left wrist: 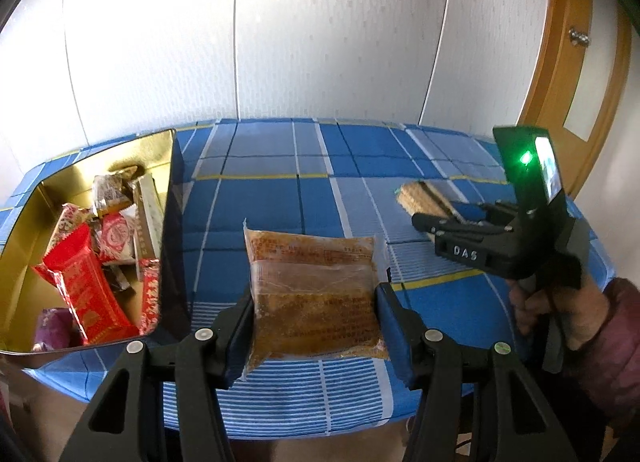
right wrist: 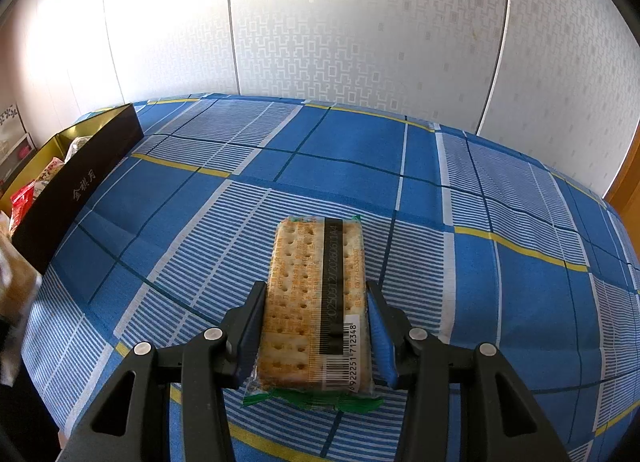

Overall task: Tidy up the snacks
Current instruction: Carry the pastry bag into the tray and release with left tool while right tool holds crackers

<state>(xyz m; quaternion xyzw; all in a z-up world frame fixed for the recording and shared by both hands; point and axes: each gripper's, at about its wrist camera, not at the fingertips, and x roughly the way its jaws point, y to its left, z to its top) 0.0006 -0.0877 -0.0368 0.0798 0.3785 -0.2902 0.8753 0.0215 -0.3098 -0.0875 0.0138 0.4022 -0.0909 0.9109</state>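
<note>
Blue plaid tablecloth, gold-lined box, red wrapper, tan crackers

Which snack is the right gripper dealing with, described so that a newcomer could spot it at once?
On the blue checked tablecloth, far right of the gold-lined box of red-wrapped snacks, lies a cracker pack between the fingers of the right gripper. Its clear wrapper shows pale, dotted crackers, a black strip, a barcode and green ends, unlike the brown pouch.

Snacks on the table before your tongs.
Pastry packet lies between your left gripper fingers, box to its left; cracker pack between your right gripper fingers.
</note>
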